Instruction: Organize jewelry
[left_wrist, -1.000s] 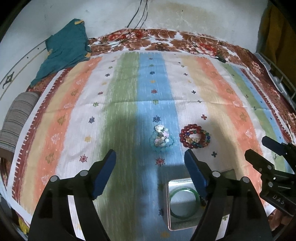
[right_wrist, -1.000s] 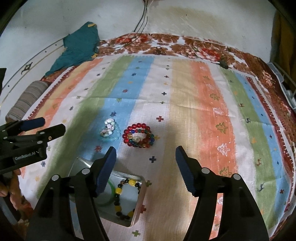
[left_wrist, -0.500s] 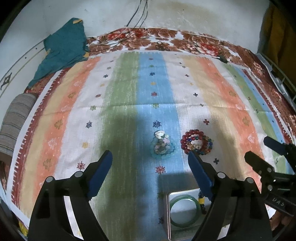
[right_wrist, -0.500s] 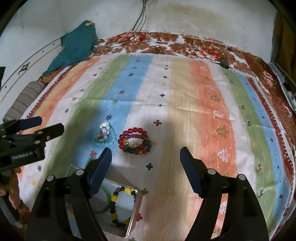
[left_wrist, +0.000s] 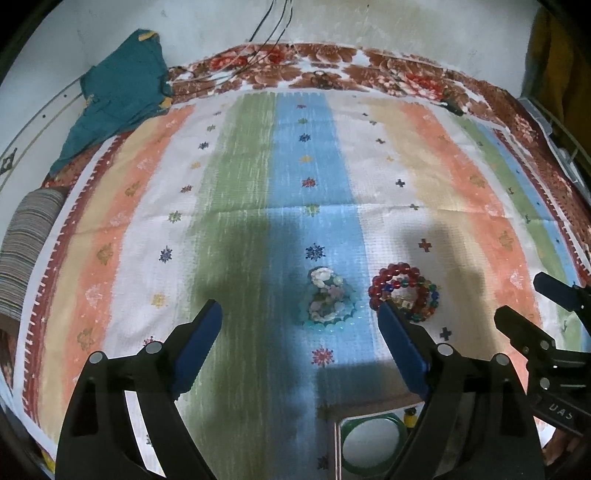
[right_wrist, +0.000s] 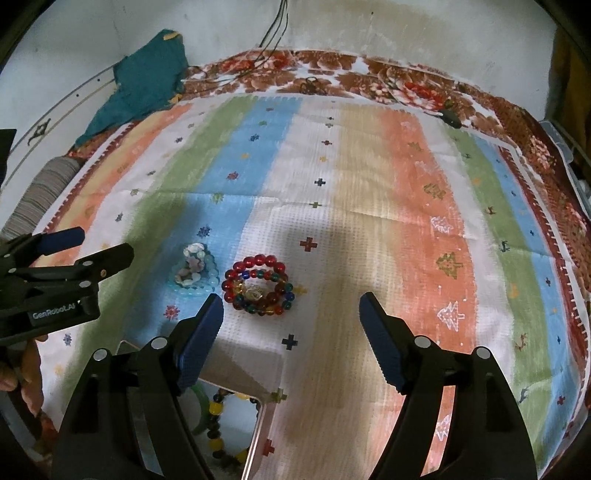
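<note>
Both tongs, left gripper (left_wrist: 299, 341) and right gripper (right_wrist: 291, 326), have just widened, empty, nearing the red beaded bracelet (right_wrist: 258, 284) and pale-blue shell bracelet (left_wrist: 328, 299) beyond the metal tray (right_wrist: 258, 424), so pickups seem next.

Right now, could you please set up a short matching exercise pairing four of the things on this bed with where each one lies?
Things:
1. red beaded bracelet
2. pale blue bracelet with shell charms
3. green bangle
4. teal cloth

Places:
A. inside the clear tray at the near edge
B. on the blue stripe of the striped cloth
C. at the far left corner, by the wall
D. on the white stripe, just right of the shell bracelet

Pairs: 1-D, 2-B, 3-A, 4-C
</note>
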